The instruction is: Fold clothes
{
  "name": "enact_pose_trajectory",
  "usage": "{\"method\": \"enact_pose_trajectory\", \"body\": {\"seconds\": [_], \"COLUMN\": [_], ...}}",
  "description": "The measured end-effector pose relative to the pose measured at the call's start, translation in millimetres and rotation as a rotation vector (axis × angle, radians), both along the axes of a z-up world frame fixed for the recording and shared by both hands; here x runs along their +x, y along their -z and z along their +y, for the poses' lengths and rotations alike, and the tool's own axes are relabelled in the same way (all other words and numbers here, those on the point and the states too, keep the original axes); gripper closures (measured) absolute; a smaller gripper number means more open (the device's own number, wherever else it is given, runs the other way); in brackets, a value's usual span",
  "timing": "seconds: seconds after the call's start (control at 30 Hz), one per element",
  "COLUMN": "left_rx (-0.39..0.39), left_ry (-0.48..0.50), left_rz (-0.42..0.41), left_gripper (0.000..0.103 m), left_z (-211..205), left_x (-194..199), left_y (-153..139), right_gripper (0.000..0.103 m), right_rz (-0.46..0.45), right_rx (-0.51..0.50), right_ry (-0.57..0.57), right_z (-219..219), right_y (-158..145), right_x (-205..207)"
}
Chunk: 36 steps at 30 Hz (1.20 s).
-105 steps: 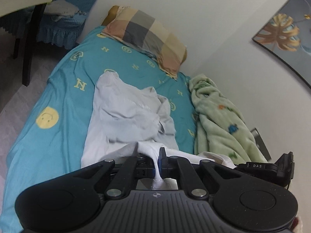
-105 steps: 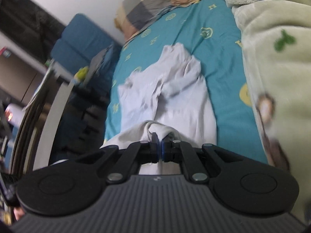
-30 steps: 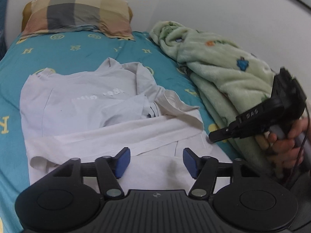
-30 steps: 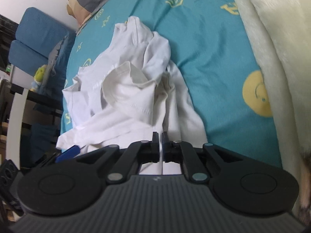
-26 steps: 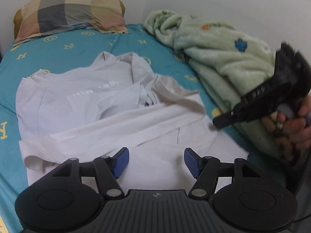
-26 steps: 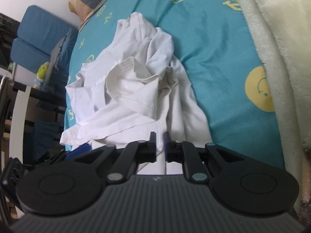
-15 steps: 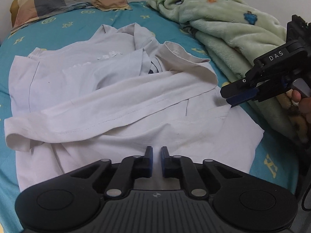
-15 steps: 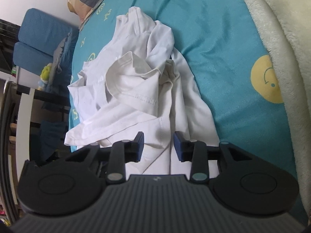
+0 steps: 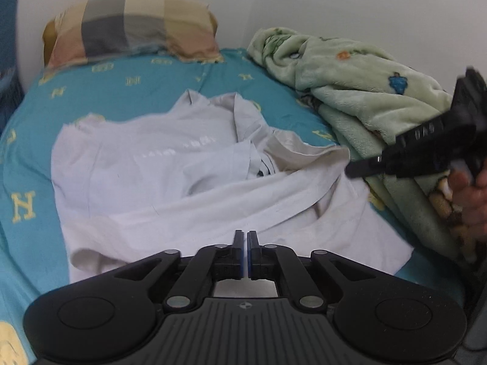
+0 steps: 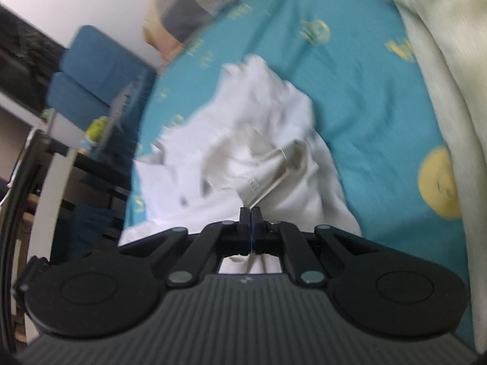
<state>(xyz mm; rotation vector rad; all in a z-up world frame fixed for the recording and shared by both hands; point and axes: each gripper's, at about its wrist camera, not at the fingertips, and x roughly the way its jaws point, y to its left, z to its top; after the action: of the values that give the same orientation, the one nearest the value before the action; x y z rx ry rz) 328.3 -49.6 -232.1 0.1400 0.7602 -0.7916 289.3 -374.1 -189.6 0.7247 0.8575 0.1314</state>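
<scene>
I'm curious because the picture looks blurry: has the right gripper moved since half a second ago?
Yes. The right gripper has closed and pulled back and up: the blue chair and checked pillow now sit lower in its view.

White shirt [image 9: 170,179] lies rumpled on the bed w/ teal sheet [image 9: 100,91], roughly mid-bed. Pale, thin fabric, faint line of print across the chest, small dark mark near the bunched middle. Far edge crumpled into a peak; one sleeve spread flat toward the left side. A long hemmed band of cloth is folded diagonally across the near half, left end curled into a loose roll. Right part of that band lifted in a ridge. In right wrist view the shirt [image 10: 243,152] is blurred, bunched, stitched hem edge standing up.
</scene>
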Motion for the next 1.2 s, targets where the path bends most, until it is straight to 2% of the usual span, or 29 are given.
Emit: {"method": "enact_pose_trajectory", "body": {"seconds": [0.07,0.13,0.17,0.27,0.37,0.4,0.47,0.5,0.57,0.6,0.7,0.83,0.87,0.97,1.0,1.1,1.2], "left_rx": [0.011,0.031,0.058,0.181,0.294,0.322,0.315,0.311,0.304,0.301,0.263,0.176,0.179,0.227,0.235,0.210,0.165], "left_ry": [0.053,0.119,0.153,0.260,0.297,0.304,0.285,0.276,0.259,0.251,0.210,0.068,0.039,-0.034,-0.060,-0.118,-0.183], "left_rz": [-0.065,-0.103,-0.101,-0.108,-0.128,-0.131,-0.107,-0.098,-0.102,-0.107,-0.135,-0.178,-0.173,-0.105,-0.071,-0.009,0.015], "left_gripper": [0.067,0.052,0.050,0.050,0.050,0.051,0.052,0.057,0.099,0.101,0.101,0.101,0.101,0.101,0.100,0.095,0.079], "left_z": [0,-1,-4,-14,-27,-31,-34,-34,-33,-32,-23,-6,-5,-9,-9,-1,19], "left_x": [-3,-4,-3,-3,3,6,16,20,20,19,15,22,29,51,57,61,46], "left_y": [-1,1,3,16,29,32,34,34,31,28,9,-23,-22,-3,4,11,-3], "right_gripper": [0.100,0.100,0.100,0.100,0.100,0.100,0.100,0.100,0.100,0.100,0.100,0.100,0.100,0.100,0.100,0.100,0.098], "right_rz": [-0.029,-0.045,-0.038,0.026,0.083,0.091,0.087,0.085,0.081,0.078,0.057,0.027,0.025,0.064,0.088,0.099,0.033], "right_rx": [0.008,0.013,0.008,0.016,0.019,0.011,-0.012,-0.023,-0.049,-0.063,-0.080,-0.120,-0.137,-0.323,-0.334,-0.267,-0.233], "right_ry": [0.022,0.055,0.073,0.106,0.119,0.117,0.108,0.103,0.095,0.092,0.085,0.093,0.095,0.116,0.113,0.143,0.149], "right_z": [-5,-11,-15,-23,-26,-26,-23,-21,-19,-18,-17,-16,-16,-12,-14,-24,-26], "right_y": [-4,-5,-3,12,25,27,27,26,25,24,19,16,17,32,40,44,26], "right_x": [5,10,12,18,22,22,23,24,22,21,18,23,26,43,48,43,29]}}
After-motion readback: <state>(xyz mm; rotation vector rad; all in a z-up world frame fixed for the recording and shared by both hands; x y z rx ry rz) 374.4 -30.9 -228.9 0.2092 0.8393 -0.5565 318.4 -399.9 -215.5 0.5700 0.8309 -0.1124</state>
